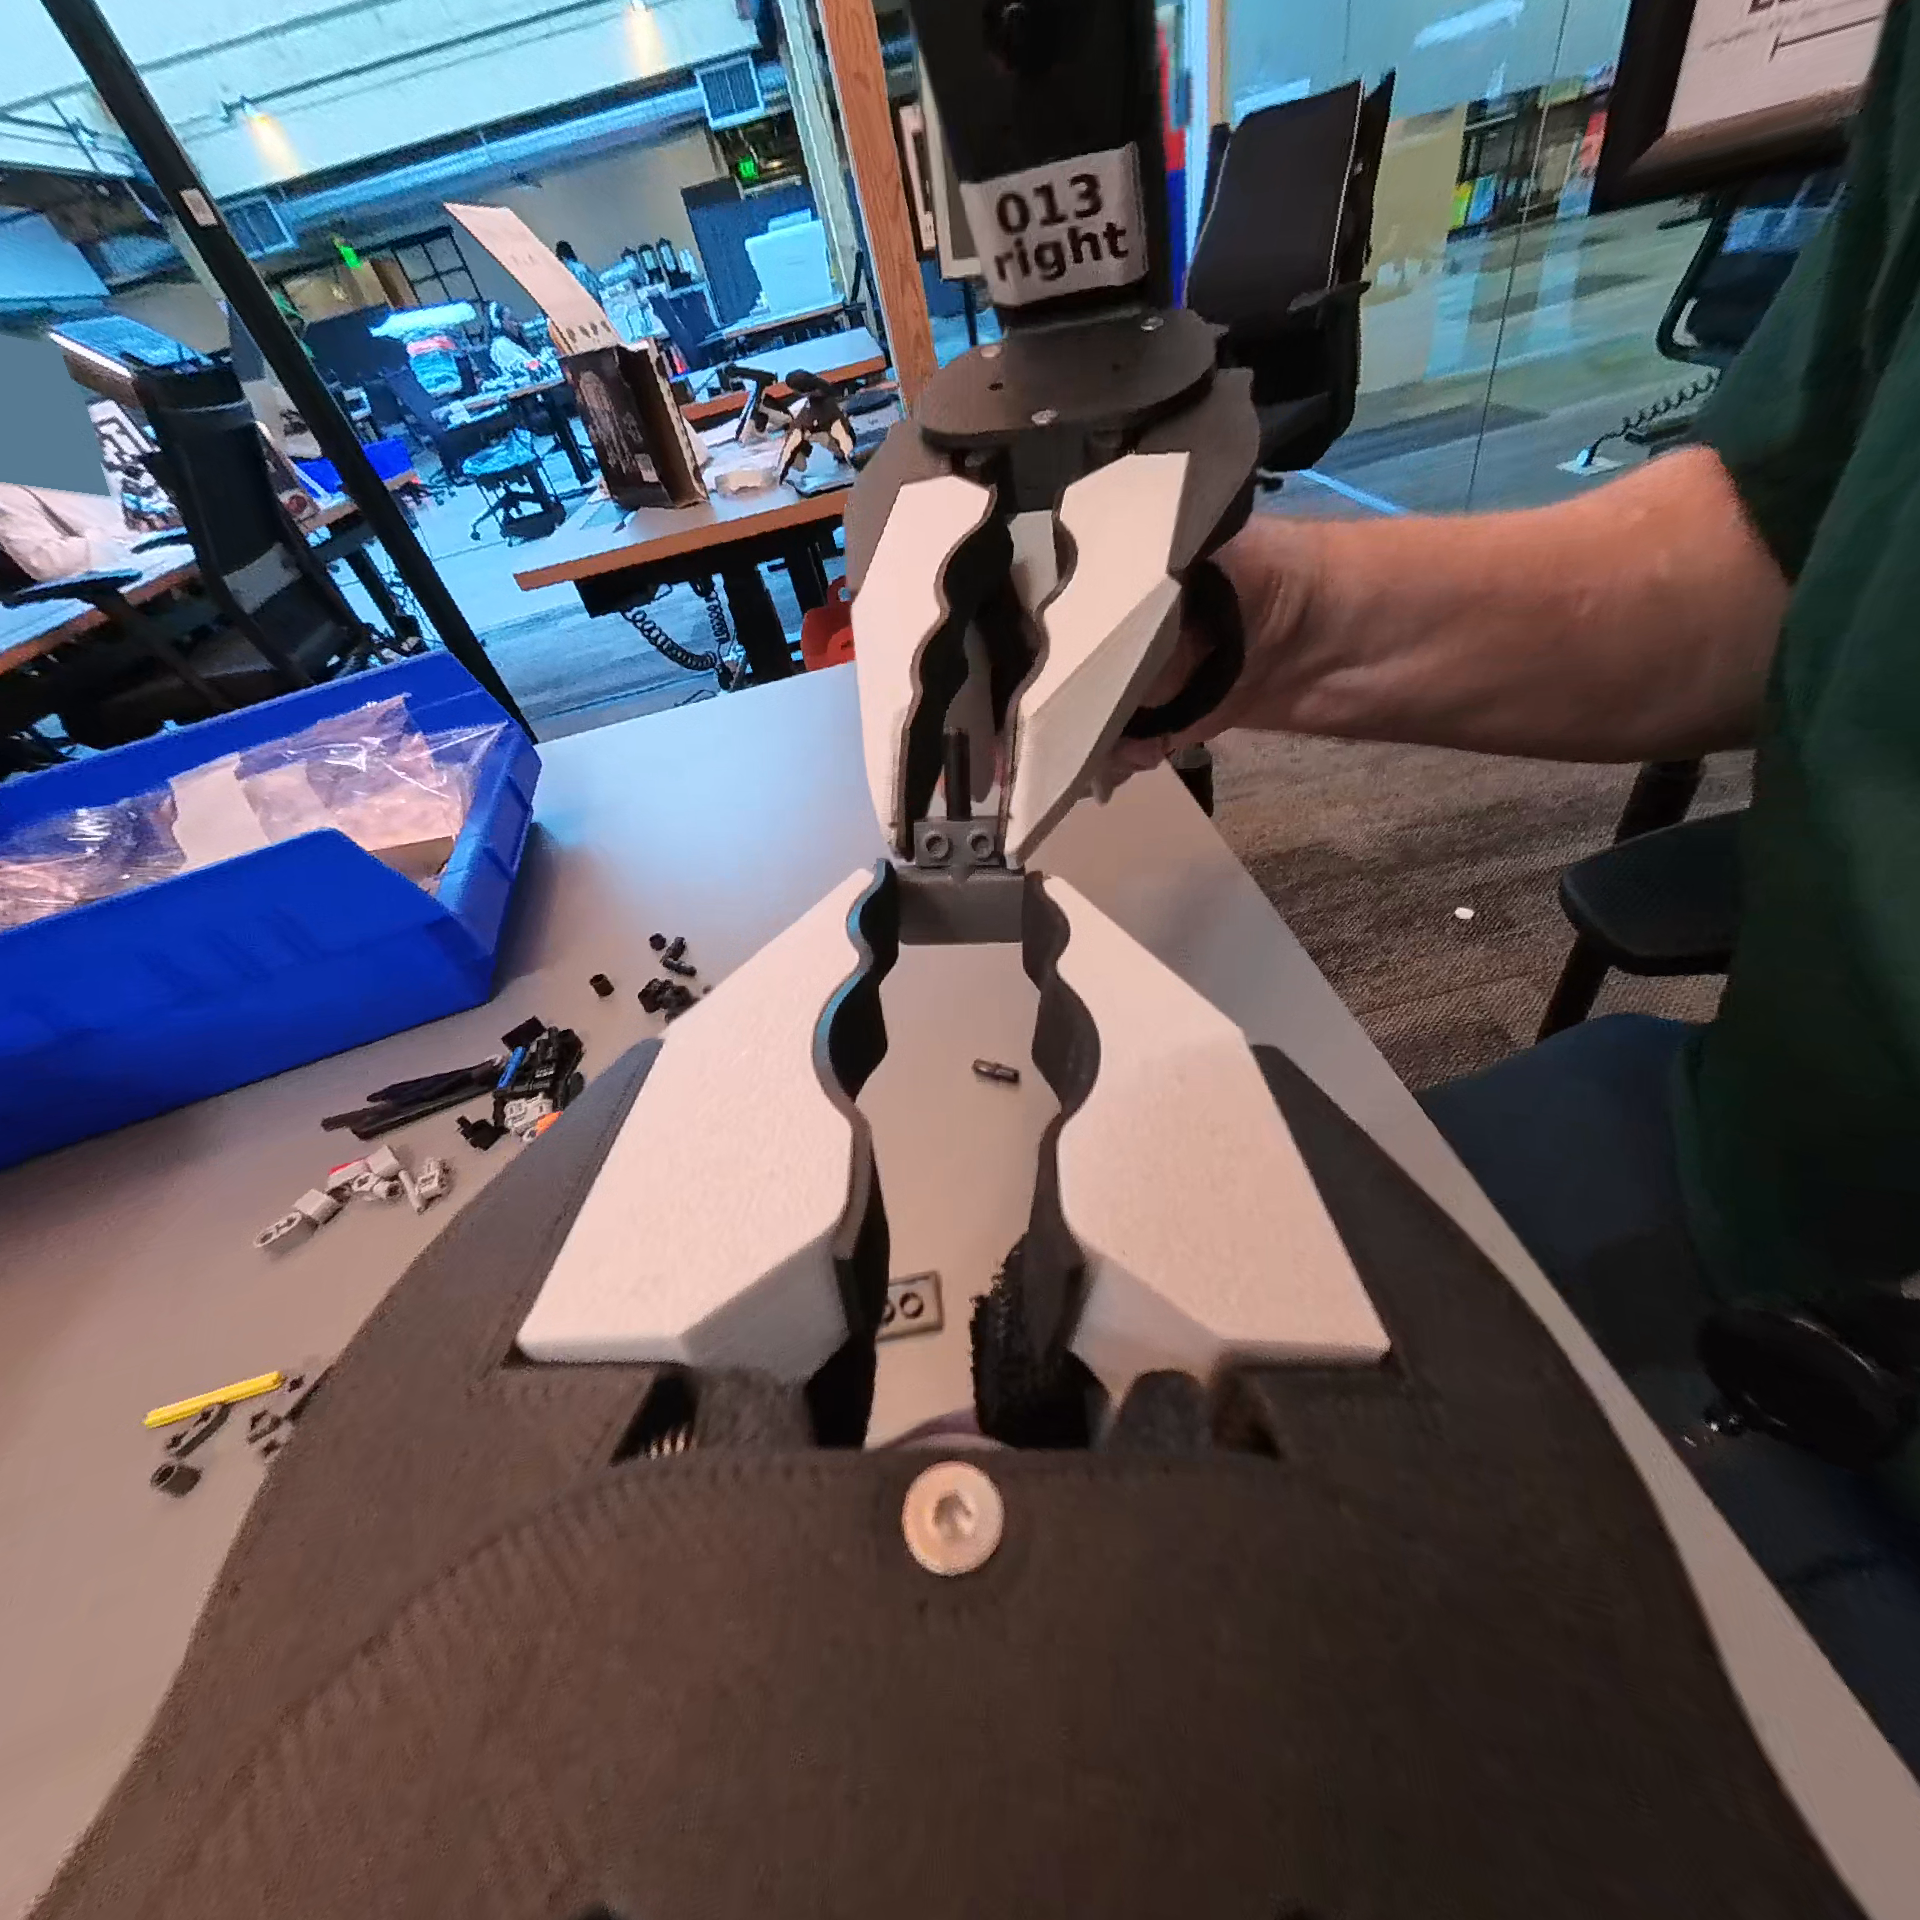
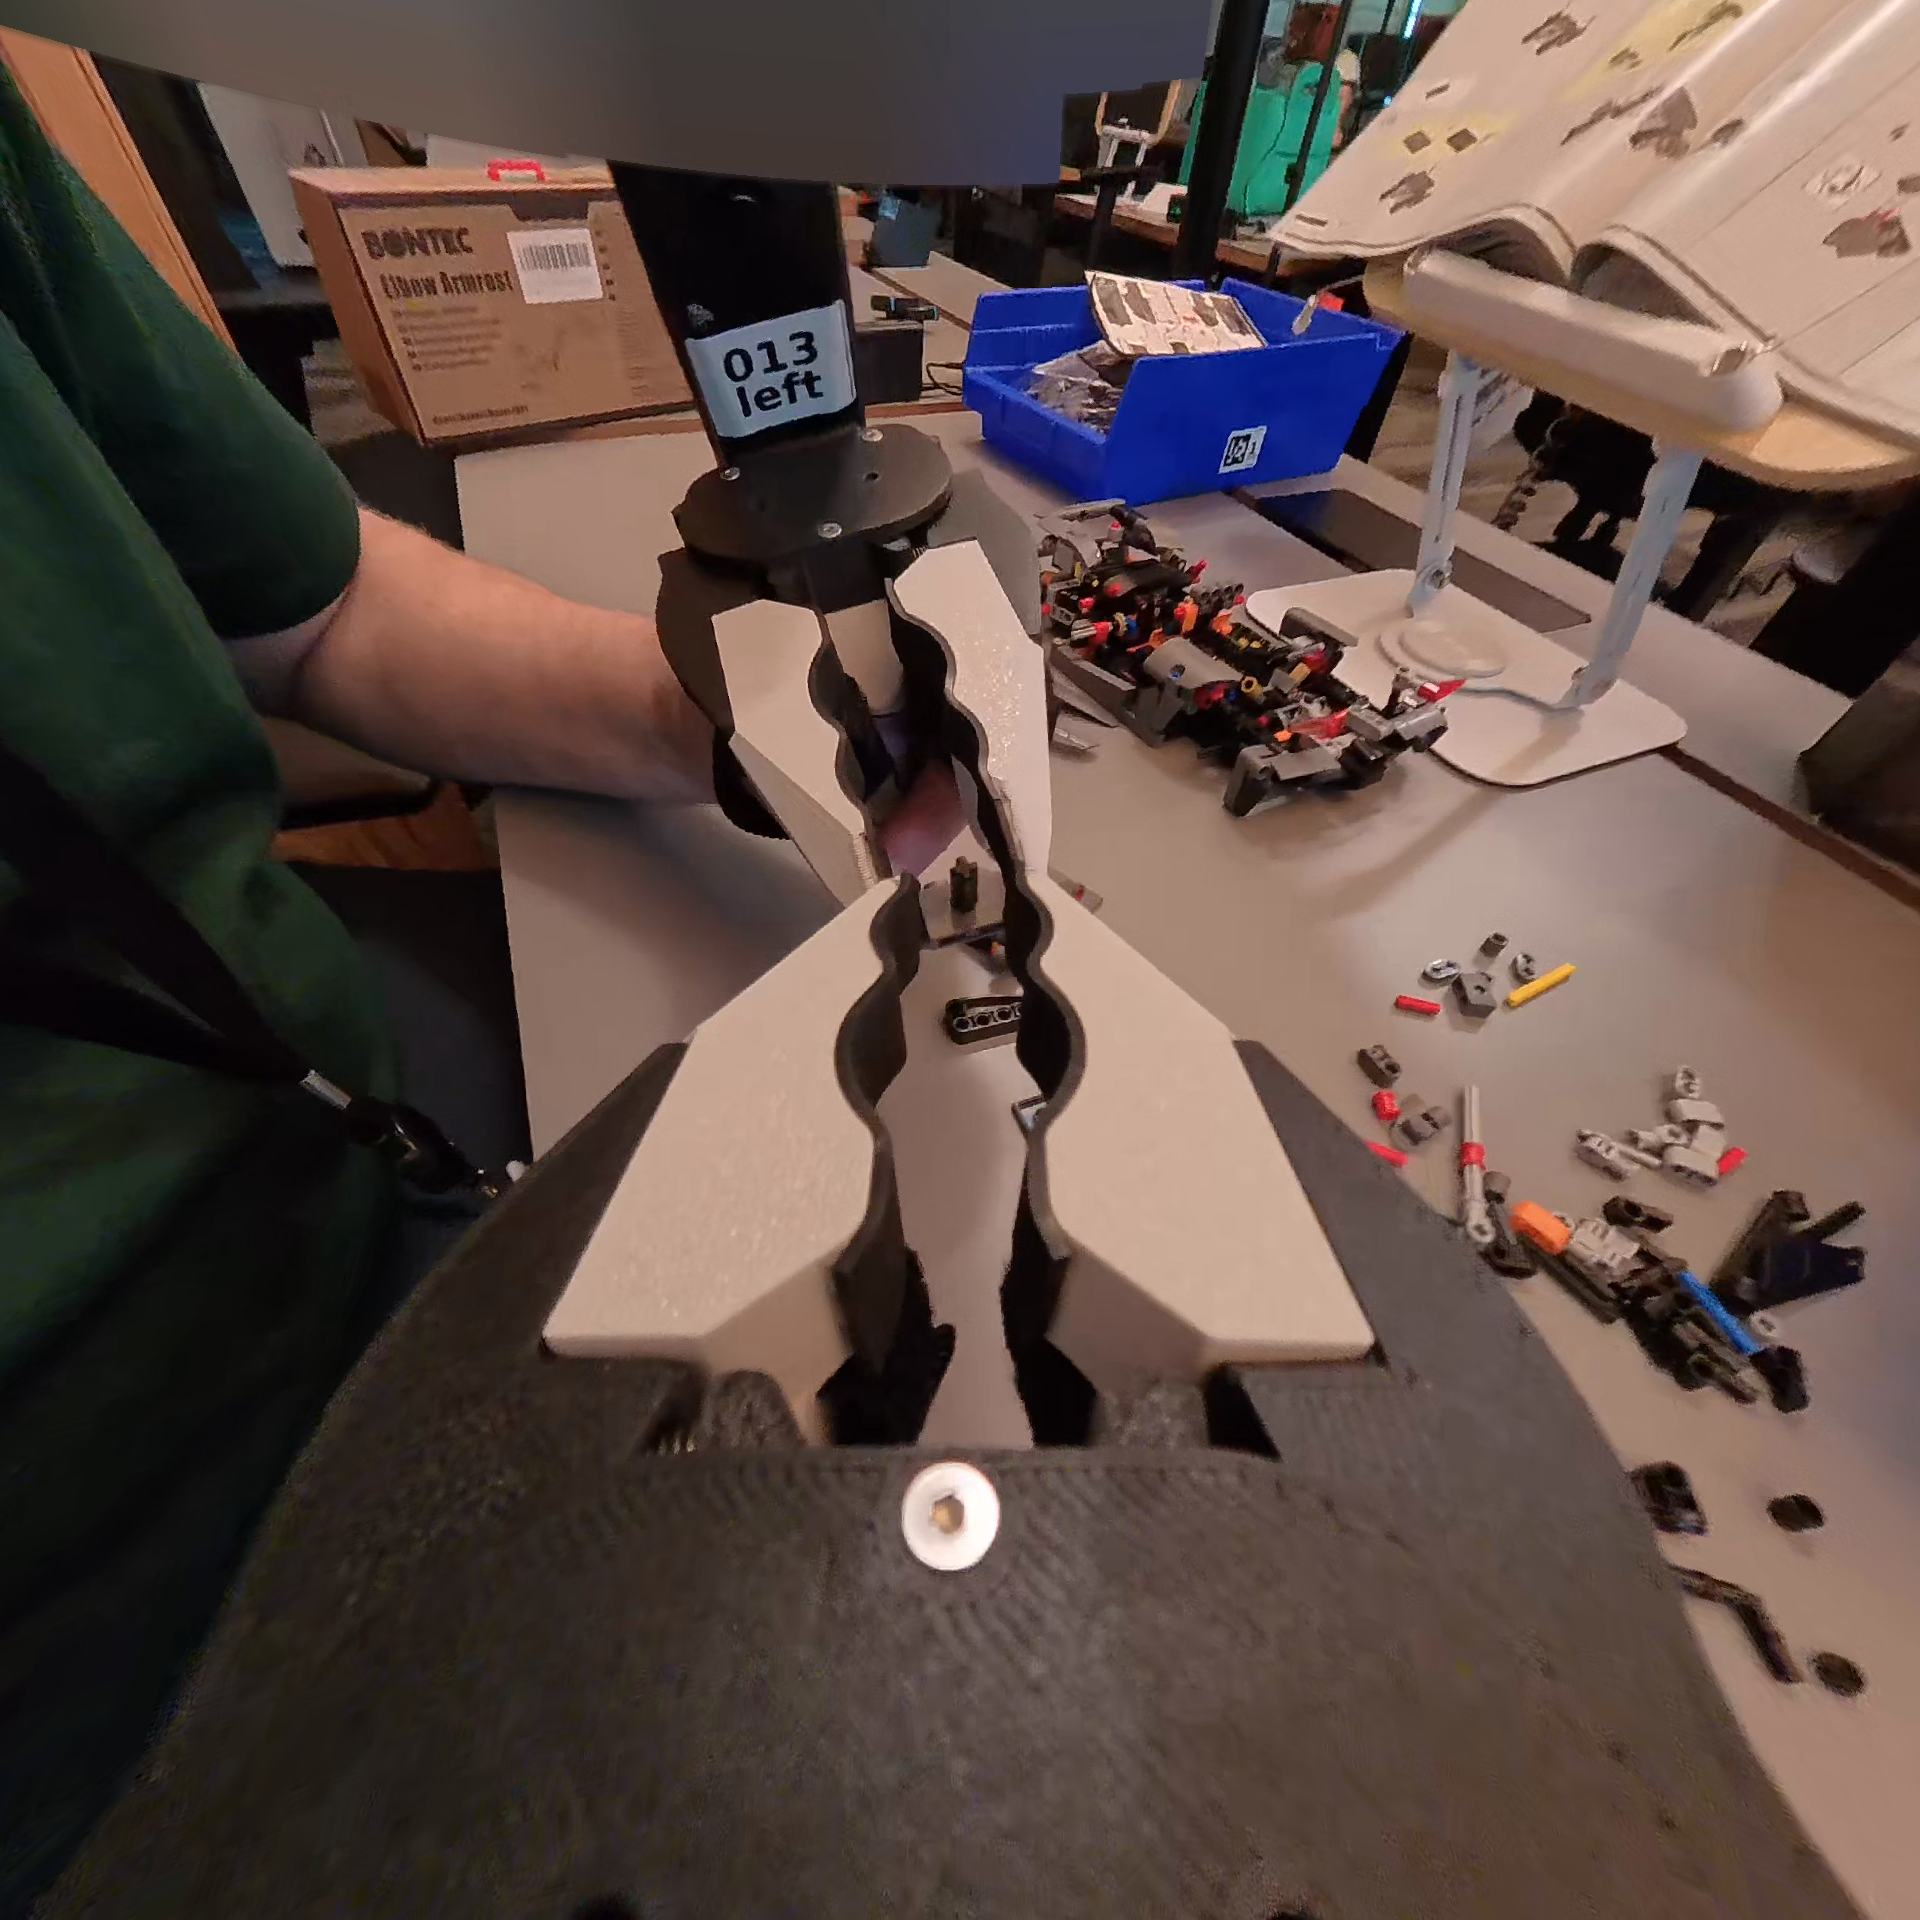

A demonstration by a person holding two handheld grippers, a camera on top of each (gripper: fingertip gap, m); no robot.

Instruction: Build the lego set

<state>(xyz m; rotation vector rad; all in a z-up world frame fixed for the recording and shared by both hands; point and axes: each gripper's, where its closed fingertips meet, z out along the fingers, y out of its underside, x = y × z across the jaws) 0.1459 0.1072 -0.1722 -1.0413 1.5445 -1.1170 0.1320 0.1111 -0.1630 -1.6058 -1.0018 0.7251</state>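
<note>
Grippers meet above the grey table (image 1: pixel 665 790): the left gripper (image 1: pixel 958 896) pinches a small grey plastic lego piece (image 1: pixel 956 914), the right gripper (image 1: pixel 954 847) clamps a black-pegged grey connector (image 1: pixel 954 844) onto it, likely to join them.

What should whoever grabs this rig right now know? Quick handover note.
Left gripper: shut on a grey piece, held above the table.
Right gripper: tips meet the left's at that piece; a small grey plate and black pin sit between its fingers, grip unclear.
Part-built car chassis sits by the manual stand; loose parts are scattered on the table; bagged parts are in the blue bin.
Left: seat this joint, add to chassis.
</note>
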